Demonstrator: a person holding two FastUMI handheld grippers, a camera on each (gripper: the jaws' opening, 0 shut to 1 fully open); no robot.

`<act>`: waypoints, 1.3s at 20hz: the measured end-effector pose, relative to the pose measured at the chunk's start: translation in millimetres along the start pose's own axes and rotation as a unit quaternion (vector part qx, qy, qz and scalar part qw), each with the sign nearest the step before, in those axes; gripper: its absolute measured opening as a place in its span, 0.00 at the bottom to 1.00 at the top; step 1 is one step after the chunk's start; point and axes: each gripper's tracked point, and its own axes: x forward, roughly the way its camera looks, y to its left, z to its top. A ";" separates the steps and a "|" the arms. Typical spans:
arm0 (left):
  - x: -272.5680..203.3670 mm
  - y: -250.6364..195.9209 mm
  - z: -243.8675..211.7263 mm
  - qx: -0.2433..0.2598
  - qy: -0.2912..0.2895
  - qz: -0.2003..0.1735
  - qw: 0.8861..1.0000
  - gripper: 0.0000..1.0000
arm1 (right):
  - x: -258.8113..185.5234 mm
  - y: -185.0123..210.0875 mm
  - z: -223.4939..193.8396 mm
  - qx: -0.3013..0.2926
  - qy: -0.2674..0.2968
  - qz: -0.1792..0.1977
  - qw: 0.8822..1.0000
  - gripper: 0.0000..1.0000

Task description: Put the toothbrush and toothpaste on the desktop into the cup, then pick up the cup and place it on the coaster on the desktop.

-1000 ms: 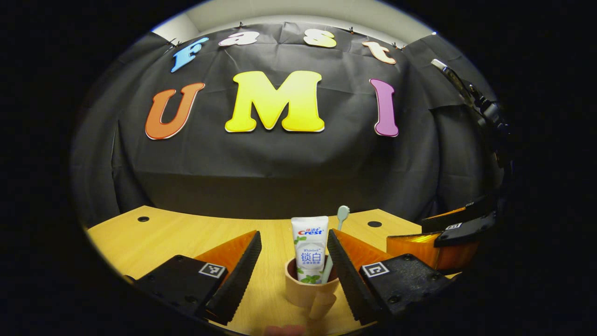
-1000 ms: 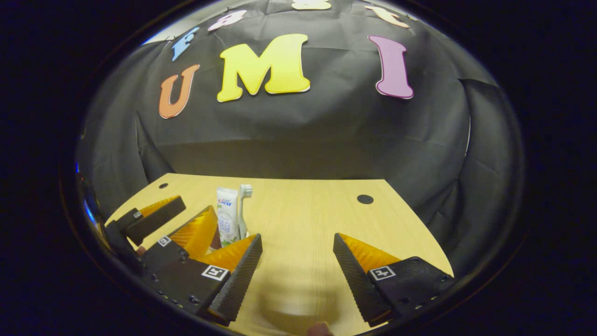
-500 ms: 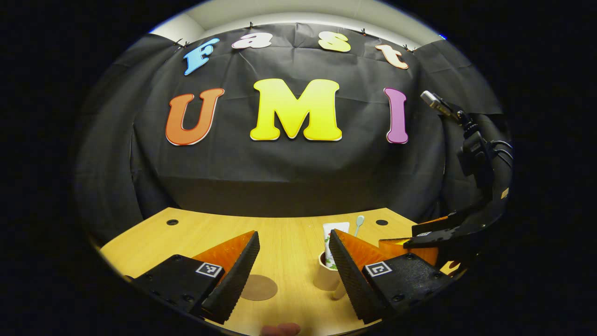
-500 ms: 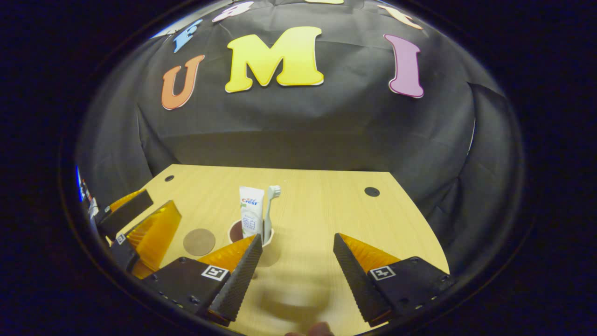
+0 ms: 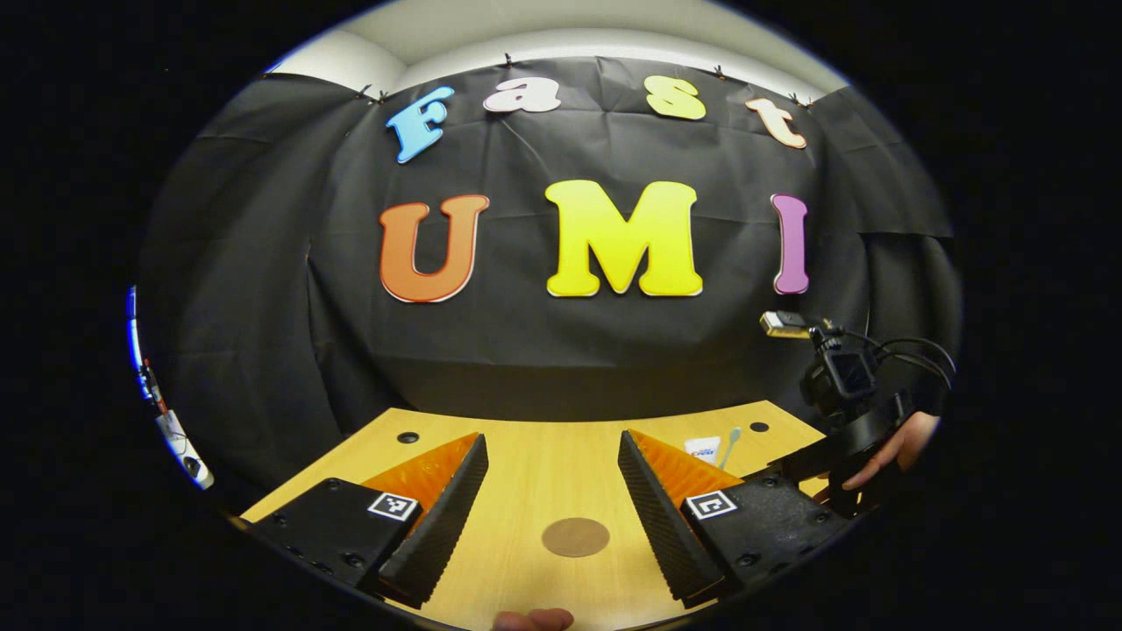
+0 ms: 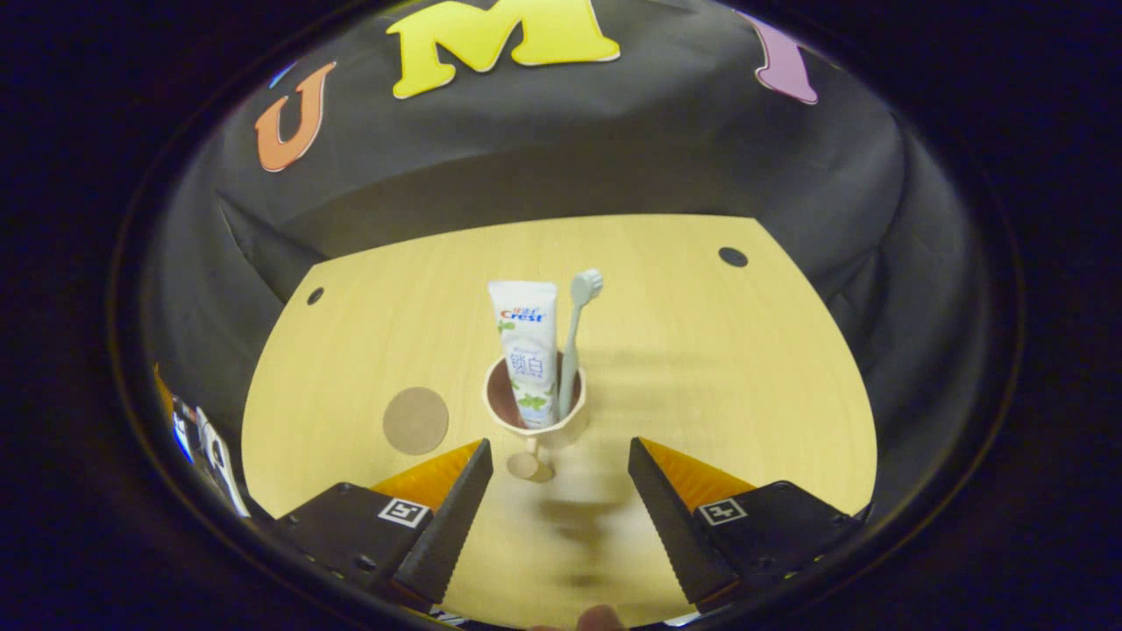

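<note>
The wooden desktop (image 6: 701, 368) spreads pale and bare-grained under both cameras, with small dark round holes near its far corners. In the right gripper view the right gripper (image 6: 559, 491) hovers just short of the cup (image 6: 536, 412), its jaws spread wide with nothing between them — the cup stands upright on the desk, straight ahead of the gap, its handle (image 6: 527, 463) pointing back toward the fingers. Inside the cup the toothpaste tube (image 6: 526, 342) stands on end, and the toothbrush (image 6: 574, 337) leans beside it on the right, bristle head up. The round brown coaster (image 6: 415, 421) lies flat to the left of the cup, near but not touching. In the left gripper view the left gripper (image 5: 552, 508) is also held open and empty, with the coaster (image 5: 575, 536) lying on the desk between its fingers' lines of reach. Farther off on the right of that view, a hand (image 5: 890, 447) grips the other gripper's handle, and the tops of the toothpaste (image 5: 701, 449) and toothbrush (image 5: 730, 443) peek up — the cup itself is hidden there.
</note>
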 end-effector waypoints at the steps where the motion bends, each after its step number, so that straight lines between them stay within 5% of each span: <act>1: -1.5 9.6 3.5 -0.001 -0.001 0.009 1.000 0.95 | 4.8 5.7 -1.9 0.000 0.019 0.000 1.000 0.95; 15: -7.0 84.2 -22.2 -0.030 0.075 0.087 0.993 0.95 | 87.8 13.6 -30.8 0.003 0.187 -0.040 0.982 0.95; 16: -8.3 87.1 -25.1 -0.033 0.078 0.091 0.992 0.95 | 89.4 11.0 -33.3 -0.001 0.194 -0.048 0.980 0.92; 18: -9.1 90.6 -27.1 -0.037 0.083 0.096 0.991 0.95 | 92.0 8.5 -36.2 -0.009 0.202 -0.050 0.978 0.66; 20: -9.4 93.6 -30.2 -0.040 0.088 0.100 0.990 0.95 | 93.7 8.8 -39.9 -0.008 0.212 -0.049 0.976 0.60; 23: -14.0 93.9 -32.0 -0.043 0.093 0.102 0.989 0.95 | 93.0 10.0 -40.3 -0.007 0.222 -0.045 0.974 0.28; 26: -19.4 89.2 -31.4 -0.045 0.095 0.097 0.990 0.95 | 92.8 8.4 -41.5 -0.018 0.222 -0.046 0.974 0.27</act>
